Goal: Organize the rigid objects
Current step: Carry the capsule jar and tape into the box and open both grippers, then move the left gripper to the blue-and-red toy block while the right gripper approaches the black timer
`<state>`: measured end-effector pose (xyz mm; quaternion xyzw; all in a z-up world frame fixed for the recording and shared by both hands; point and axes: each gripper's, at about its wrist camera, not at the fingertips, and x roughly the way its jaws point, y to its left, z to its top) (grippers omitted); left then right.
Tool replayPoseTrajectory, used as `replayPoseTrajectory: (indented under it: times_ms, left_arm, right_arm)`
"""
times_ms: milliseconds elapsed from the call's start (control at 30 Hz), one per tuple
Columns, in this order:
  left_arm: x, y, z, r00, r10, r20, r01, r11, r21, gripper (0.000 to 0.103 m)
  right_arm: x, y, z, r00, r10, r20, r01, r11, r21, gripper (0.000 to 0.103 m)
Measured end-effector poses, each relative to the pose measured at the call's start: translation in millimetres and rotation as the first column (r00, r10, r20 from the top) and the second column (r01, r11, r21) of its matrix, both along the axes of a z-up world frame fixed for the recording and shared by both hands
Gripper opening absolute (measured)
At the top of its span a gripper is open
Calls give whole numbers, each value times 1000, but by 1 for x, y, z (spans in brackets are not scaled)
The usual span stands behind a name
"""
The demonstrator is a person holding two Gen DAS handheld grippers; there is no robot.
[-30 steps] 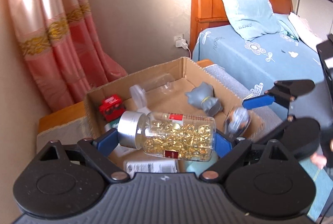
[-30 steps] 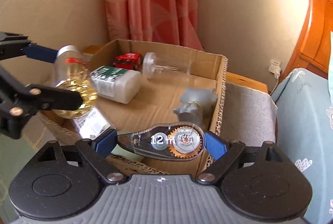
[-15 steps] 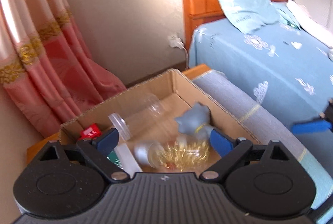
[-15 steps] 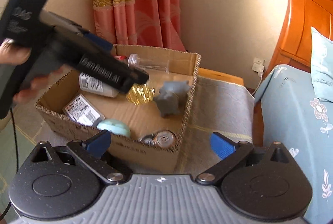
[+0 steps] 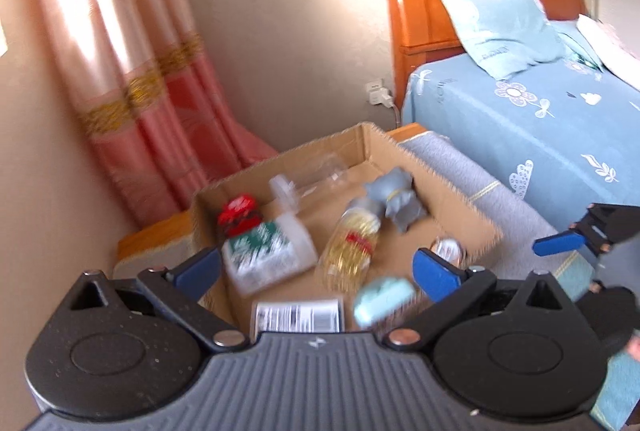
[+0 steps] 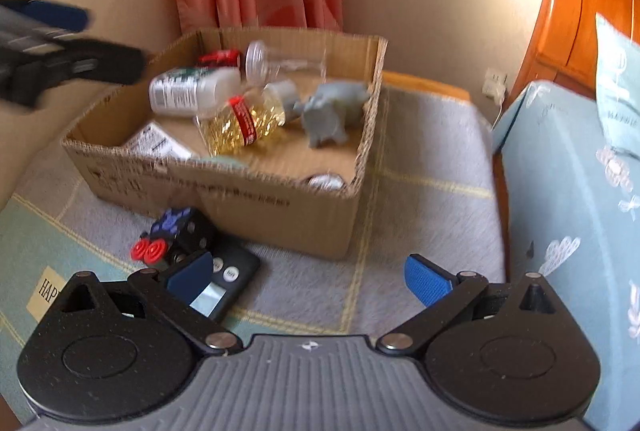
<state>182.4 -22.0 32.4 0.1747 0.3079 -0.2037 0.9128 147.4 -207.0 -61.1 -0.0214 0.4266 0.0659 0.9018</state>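
My left gripper [image 5: 316,271], jaws just opened wide and empty, hangs over the capsule bottle [image 5: 352,249] lying in the cardboard box [image 5: 460,207]

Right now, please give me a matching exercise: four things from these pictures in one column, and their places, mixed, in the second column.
Things:
1. capsule bottle
2. toy car
3. grey elephant figure
4. white bottle with green label

Places:
A. on the rug, outside the cardboard box
B. in the box, near its right wall
C. in the box, lying in the middle
D. in the box, toward the left, beside the red object

Pairs: 1-C, 2-A, 3-B, 4-D
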Motion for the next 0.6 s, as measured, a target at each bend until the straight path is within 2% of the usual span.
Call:
replayPoseTrajectory:
  times_ms: [167,267,400,600]
  left_arm:
    - [-28,22,-17,994,105,20,-105,994,-4,102]
    - [-37,39,-29,990,138,-10,-138,990,-18,102]
    - [-40,52,-42,986,159,-47,-159,987,2,102]
    - [-43,62,-49,985,160,-61,-161,987,-18,102]
  right_arm:
    - [8,16,-15,999,-26,-20,26,999,-22,103]
    - [14,21,-20,999,-42,-13,41,999,-33,103]
    - [23,28,-27,996,-78,-30,77,996,-34,103]
    - [26,46,-30,998,-47,-50,46,999,-30,103]
